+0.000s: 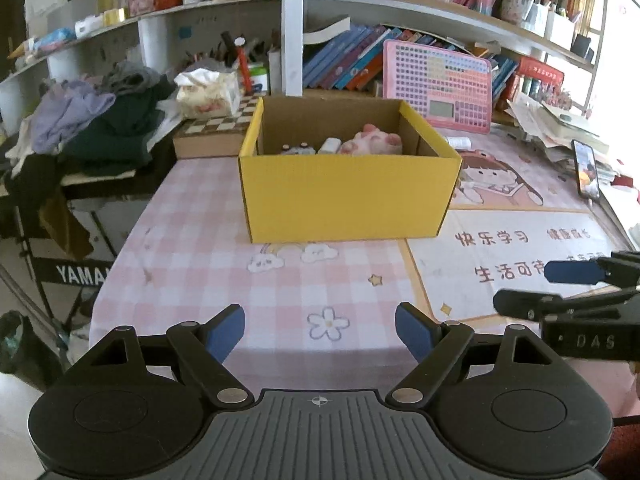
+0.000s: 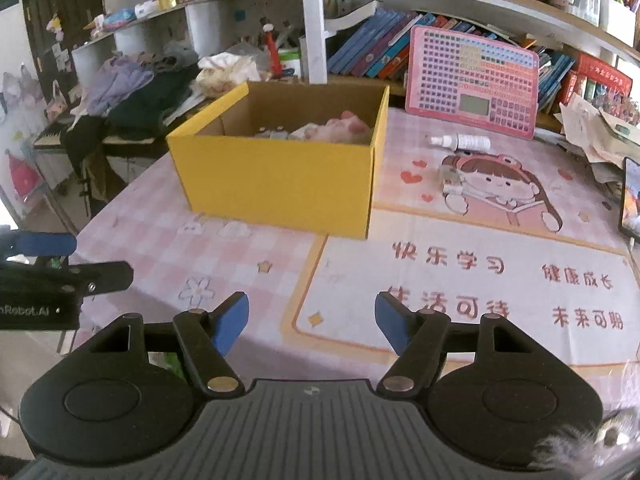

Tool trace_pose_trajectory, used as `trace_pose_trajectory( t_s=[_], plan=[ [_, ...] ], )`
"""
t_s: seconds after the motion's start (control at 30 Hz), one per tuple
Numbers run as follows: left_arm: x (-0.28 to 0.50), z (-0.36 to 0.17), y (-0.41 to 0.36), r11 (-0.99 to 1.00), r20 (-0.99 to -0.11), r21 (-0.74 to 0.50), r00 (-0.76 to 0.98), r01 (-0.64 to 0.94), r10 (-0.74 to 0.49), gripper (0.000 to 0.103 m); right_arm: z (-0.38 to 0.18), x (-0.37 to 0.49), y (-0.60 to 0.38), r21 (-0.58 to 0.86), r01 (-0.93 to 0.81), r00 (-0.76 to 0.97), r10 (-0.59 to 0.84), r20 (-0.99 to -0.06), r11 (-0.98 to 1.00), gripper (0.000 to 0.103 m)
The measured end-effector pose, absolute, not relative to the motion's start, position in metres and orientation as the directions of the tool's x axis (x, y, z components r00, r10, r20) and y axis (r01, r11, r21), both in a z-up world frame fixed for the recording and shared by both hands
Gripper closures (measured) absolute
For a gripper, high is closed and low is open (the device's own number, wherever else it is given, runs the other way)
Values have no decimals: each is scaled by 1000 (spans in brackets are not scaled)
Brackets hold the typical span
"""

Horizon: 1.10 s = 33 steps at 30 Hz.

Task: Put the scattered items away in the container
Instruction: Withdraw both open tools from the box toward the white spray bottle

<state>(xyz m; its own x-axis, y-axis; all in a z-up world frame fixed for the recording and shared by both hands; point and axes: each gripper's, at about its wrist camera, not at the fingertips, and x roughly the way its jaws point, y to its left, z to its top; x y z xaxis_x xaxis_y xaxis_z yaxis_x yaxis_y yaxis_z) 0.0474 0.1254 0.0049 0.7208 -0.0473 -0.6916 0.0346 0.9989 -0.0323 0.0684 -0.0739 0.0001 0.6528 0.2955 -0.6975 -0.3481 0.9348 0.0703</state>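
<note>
A yellow cardboard box [image 1: 348,196] [image 2: 276,184] stands open on the pink table mat. Inside lie a pink pig plush [image 1: 372,142] [image 2: 348,126] and small white items [image 1: 330,145]. Right of the box a white spray bottle [image 2: 460,142] [image 1: 458,142] lies on the mat. In front of the bottle lies a small clear item with a white cable [image 2: 452,178]. My left gripper [image 1: 320,320] [image 2: 80,260] hovers open and holds nothing, over the mat short of the box. My right gripper [image 2: 312,308] [image 1: 536,288] is beside it, open and holding nothing.
A pink keyboard-style learning board [image 1: 438,84] leans on the bookshelf behind the box. A clothes pile [image 1: 100,120] and a chequered box [image 1: 212,132] sit at the left. Papers [image 1: 560,128] and a lit phone [image 1: 586,174] crowd the right. The table's left edge [image 1: 120,256] drops off.
</note>
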Motion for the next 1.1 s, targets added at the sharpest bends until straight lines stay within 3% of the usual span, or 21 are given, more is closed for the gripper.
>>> trace_pose_trajectory(
  t_s=[0.23,0.37,1.1],
  plan=[
    [42,-9,109,992,-740,-52,662,112,-114,18,-8,59,-69,60,-371,611,292,-735,927,27],
    [43,-12,105,990,-752,-53,647,128,-124,12,-15,56,-71,48,-358,586,265,-766,932,26],
    [76,-40,67,973,-826,-137,521,185,-215,11,-31,71,-109,10,-267,552,162,-818,964,21]
  ],
)
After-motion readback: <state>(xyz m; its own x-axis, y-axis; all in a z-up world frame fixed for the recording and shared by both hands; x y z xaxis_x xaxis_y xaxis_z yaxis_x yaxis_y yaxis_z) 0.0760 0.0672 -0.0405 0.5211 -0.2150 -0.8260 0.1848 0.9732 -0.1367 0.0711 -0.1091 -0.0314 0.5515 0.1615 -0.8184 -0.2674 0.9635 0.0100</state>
